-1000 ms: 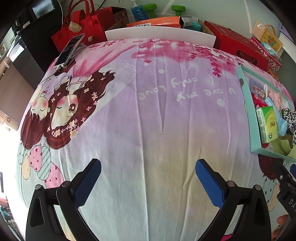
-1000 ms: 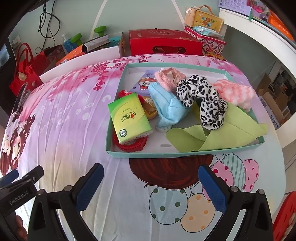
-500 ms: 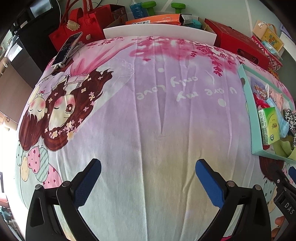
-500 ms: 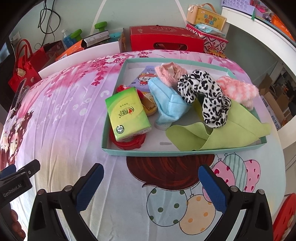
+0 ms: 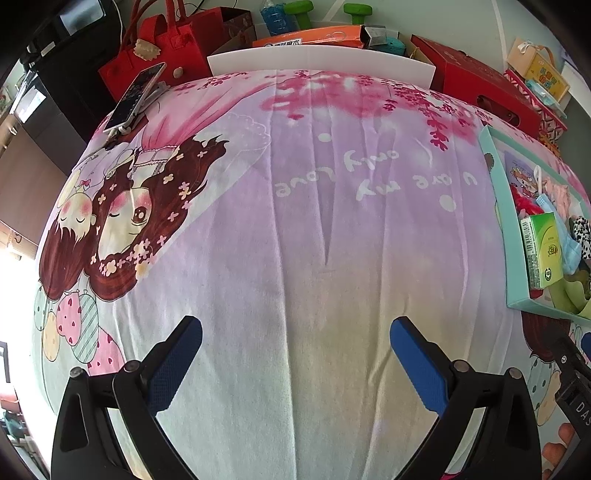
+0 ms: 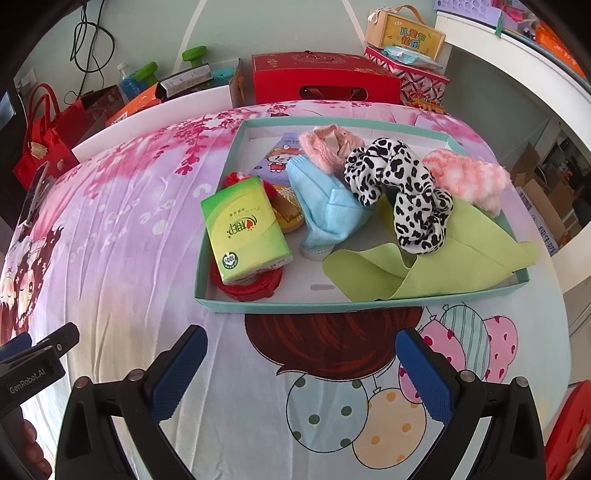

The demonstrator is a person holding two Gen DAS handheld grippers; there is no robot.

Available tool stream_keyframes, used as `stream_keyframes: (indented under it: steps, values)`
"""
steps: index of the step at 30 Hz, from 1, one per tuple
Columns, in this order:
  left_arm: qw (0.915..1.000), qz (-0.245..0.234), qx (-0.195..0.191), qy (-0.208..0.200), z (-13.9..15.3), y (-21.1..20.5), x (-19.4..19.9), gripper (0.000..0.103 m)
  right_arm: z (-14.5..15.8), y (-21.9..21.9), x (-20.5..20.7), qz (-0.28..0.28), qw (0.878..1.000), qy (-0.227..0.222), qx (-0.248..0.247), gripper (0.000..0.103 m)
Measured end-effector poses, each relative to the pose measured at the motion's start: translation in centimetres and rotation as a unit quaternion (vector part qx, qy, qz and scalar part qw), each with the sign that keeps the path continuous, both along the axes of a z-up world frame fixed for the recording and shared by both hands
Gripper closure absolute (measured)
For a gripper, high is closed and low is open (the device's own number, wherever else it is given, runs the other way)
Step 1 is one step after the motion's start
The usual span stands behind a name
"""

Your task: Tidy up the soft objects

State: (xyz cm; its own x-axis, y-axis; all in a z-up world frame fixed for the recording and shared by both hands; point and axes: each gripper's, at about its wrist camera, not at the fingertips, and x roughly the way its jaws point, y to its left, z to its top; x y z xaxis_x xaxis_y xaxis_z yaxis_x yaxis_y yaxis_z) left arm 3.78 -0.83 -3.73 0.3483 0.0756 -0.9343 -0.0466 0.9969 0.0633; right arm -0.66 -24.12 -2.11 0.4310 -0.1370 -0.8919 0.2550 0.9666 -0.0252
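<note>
A teal tray (image 6: pixel 332 305) lies on the cartoon-print cloth and holds soft things: a green tissue pack (image 6: pixel 243 229), a blue face mask (image 6: pixel 327 206), a leopard-print scrunchie (image 6: pixel 402 184), a green band (image 6: pixel 424 266), pink fluffy pieces (image 6: pixel 465 177) and a red ring (image 6: pixel 255 286). My right gripper (image 6: pixel 301 373) is open and empty, just short of the tray's near wall. My left gripper (image 5: pixel 295 365) is open and empty over bare cloth, with the tray (image 5: pixel 498 206) at its far right.
A phone (image 5: pixel 135 96) leans at the cloth's far left corner. Red bags (image 5: pixel 159 51), a red box (image 6: pixel 325 79), an orange box (image 5: pixel 314 37) and green dumbbells (image 5: pixel 299 7) stand behind the table. A white shelf (image 6: pixel 517 62) is at the right.
Both grippers have drawn back and risen slightly, so the tray and cloth sit a little lower in view. The jaws stay open. Nothing in the tray has moved.
</note>
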Motion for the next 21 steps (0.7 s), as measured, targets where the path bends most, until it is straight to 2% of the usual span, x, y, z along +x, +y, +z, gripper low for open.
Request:
stream_keyframes:
  steps: [21]
  values:
    - [0.9999, -0.002, 0.008, 0.006, -0.46, -0.25, 0.05, 0.001, -0.09, -0.1, 0.0, -0.002, 1.0, -0.001, 0.002, 0.0]
